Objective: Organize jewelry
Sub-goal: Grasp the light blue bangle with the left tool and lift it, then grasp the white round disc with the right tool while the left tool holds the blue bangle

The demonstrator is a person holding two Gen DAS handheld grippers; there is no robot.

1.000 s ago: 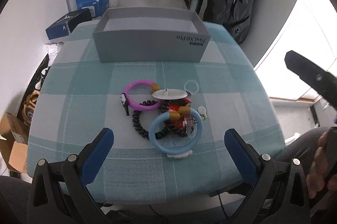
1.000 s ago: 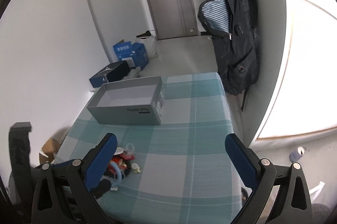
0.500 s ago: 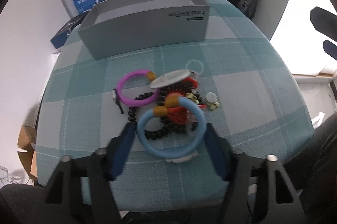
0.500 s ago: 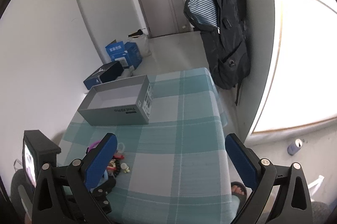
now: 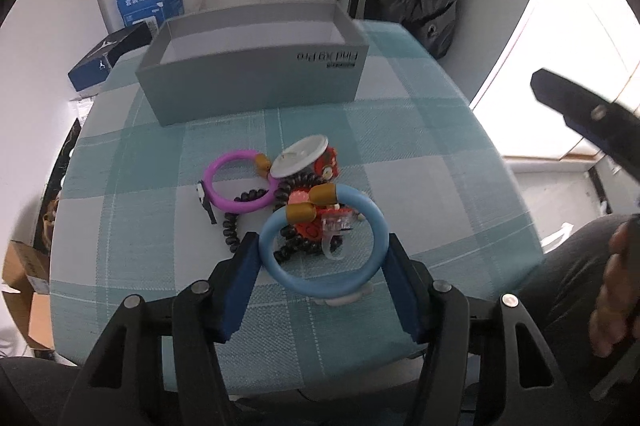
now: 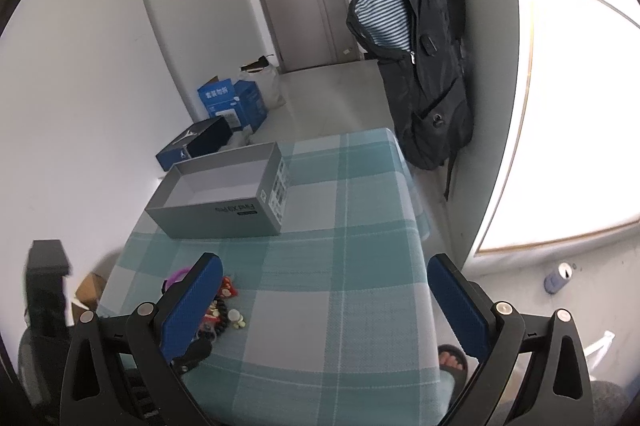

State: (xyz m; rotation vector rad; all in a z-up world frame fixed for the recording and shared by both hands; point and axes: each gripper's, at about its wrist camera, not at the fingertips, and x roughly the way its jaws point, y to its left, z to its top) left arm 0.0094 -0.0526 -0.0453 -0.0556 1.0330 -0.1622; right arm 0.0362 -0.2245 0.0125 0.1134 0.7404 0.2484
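Note:
A light blue bracelet (image 5: 320, 286) lies at the near end of a jewelry pile on the checked tablecloth (image 5: 420, 153). My left gripper (image 5: 320, 250) is shut on it, one blue pad against each side of the ring. Behind it lie a purple bracelet (image 5: 240, 209), a black bead string (image 5: 230, 230), a white disc (image 5: 299, 155) and red beads (image 5: 328, 161). An open grey box (image 5: 256, 85) stands at the far side. My right gripper (image 6: 324, 266) hangs open over the cloth, to the right of the pile (image 6: 228, 290), holding nothing.
The table's near and right edges drop off close to the pile. A dark backpack (image 6: 424, 65) hangs on the wall at the right. Blue cartons (image 6: 232, 101) sit on the floor beyond the grey box (image 6: 216, 214). A person's hand (image 5: 612, 286) shows at the right.
My left gripper has come down over the pile and its jaws have come in from wide open onto the blue bracelet. The right gripper has stayed open, roughly in place.

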